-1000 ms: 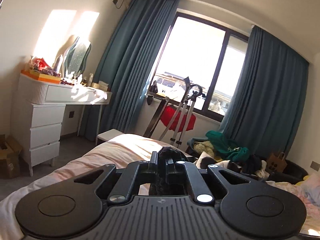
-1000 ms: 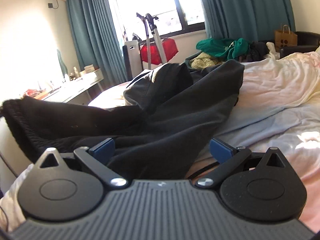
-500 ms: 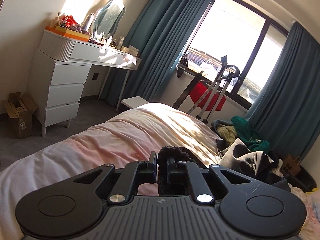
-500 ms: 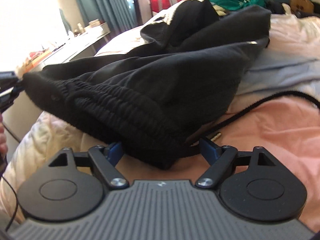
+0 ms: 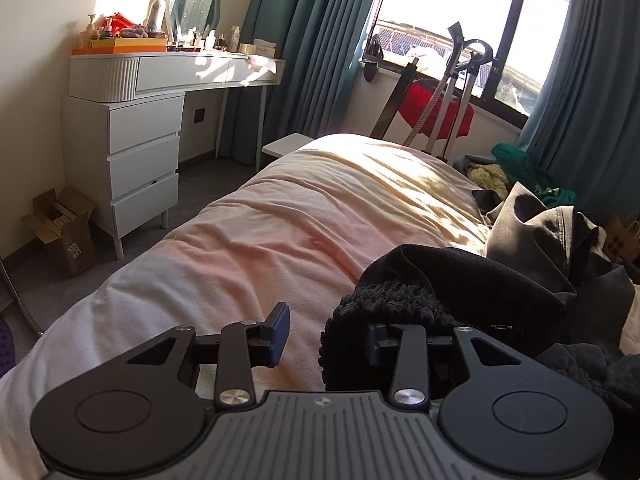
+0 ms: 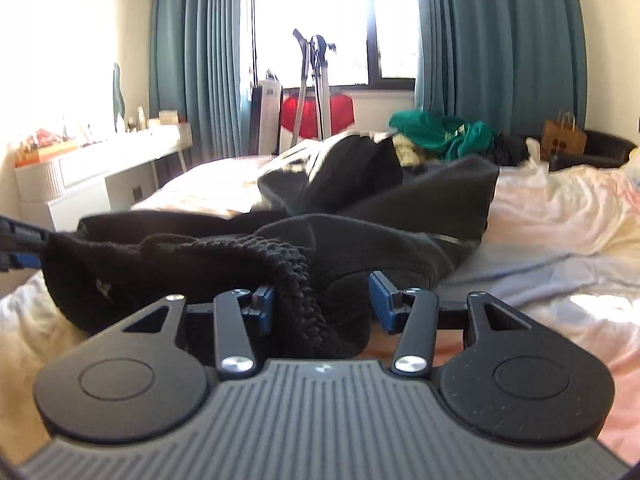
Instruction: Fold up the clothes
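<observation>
My left gripper (image 5: 326, 334) and right gripper (image 6: 322, 303) gape wide at the black garment's (image 6: 224, 256) ribbed edge; bare bed (image 5: 256, 240) lies left of the garment.

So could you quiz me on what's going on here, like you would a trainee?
1. True or false: the left hand-held gripper is clamped shut on the black garment.
2. What does the garment lie on: (a) the white dresser, (b) the bed, (c) the floor?
3. Fill in: in the right wrist view, the garment's ribbed knit hem lies between the open fingers of the right hand-held gripper, against its ____ finger.

Key: 1 false, its fingers are apart, with the ribbed hem against one finger; 2 (b); 3 left.
</observation>
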